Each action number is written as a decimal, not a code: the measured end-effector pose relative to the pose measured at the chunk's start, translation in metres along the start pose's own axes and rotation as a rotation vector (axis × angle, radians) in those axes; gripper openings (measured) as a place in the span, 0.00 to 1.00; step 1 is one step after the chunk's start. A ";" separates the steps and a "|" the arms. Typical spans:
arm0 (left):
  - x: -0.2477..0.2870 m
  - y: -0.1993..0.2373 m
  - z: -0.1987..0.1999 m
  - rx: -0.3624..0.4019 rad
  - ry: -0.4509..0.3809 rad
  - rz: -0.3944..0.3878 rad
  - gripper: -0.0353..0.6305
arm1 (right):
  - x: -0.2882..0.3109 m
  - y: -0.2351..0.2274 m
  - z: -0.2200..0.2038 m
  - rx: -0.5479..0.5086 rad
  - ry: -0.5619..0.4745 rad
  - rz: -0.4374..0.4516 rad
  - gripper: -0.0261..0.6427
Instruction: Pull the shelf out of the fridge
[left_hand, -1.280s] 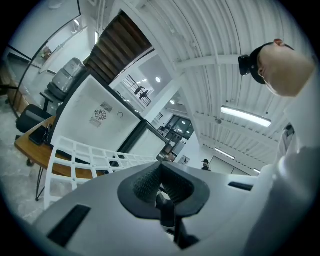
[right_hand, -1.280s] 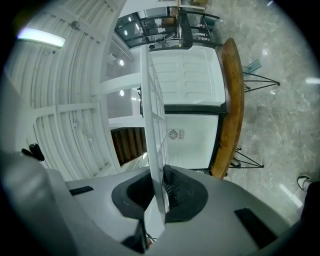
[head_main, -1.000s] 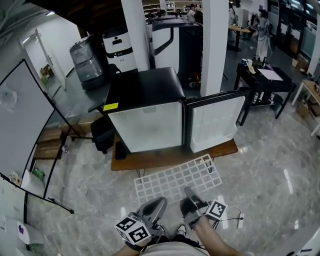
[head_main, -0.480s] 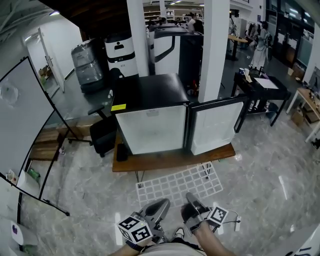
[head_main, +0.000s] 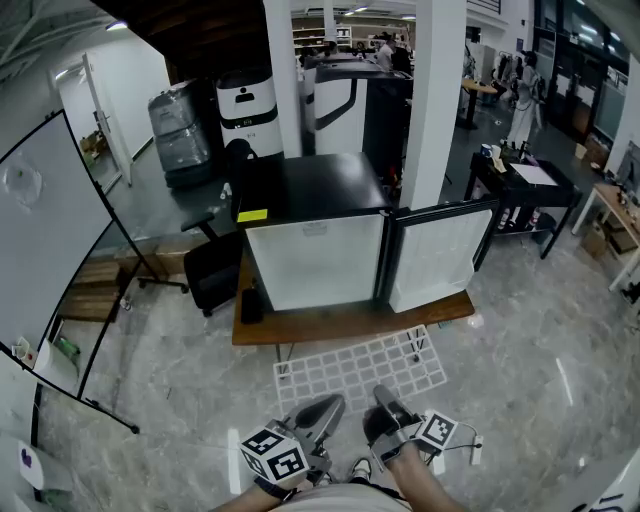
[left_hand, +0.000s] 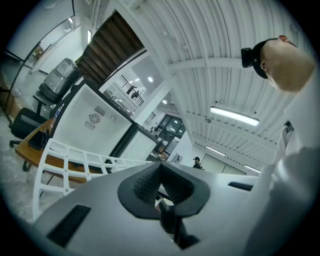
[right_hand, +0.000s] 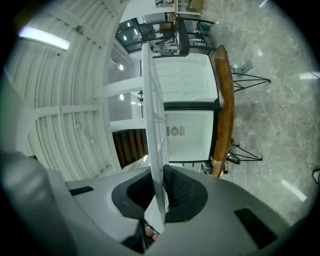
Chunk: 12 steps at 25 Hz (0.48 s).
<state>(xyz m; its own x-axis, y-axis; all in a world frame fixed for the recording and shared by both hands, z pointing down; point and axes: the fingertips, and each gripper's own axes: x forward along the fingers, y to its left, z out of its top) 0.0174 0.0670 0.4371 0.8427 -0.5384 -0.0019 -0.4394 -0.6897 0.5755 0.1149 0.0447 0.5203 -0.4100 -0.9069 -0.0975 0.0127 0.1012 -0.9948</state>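
White shelf (head_main: 360, 365) outside open fridge (head_main: 315, 255)

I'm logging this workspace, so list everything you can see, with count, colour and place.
fridge: one, black with white inside, on the bench
door: one, white-lined, swung open at the fridge's right
bench: one, brown wood, under the fridge
shelf: one, white grid, out of the fridge, in front of the bench
chair: one, black, left of the fridge
whiteboard: one, white, far left
pillars: two, white, behind the fridge
table: one, black, back right
left gripper: one, grey, shut on the shelf's near edge
right gripper: one, grey, shut on the same edge
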 end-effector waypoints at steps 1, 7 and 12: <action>0.000 0.001 0.001 0.001 -0.001 -0.002 0.06 | 0.001 0.000 0.000 0.000 -0.001 -0.001 0.10; -0.001 0.001 0.005 0.005 -0.010 -0.003 0.06 | 0.004 0.001 -0.001 0.004 0.002 0.003 0.10; -0.001 0.001 0.006 0.003 -0.015 0.005 0.06 | 0.006 0.002 -0.003 0.005 0.014 0.001 0.10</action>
<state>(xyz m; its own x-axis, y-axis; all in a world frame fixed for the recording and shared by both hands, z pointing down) 0.0141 0.0637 0.4324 0.8355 -0.5493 -0.0114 -0.4446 -0.6882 0.5733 0.1101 0.0408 0.5181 -0.4223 -0.9011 -0.0985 0.0182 0.1002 -0.9948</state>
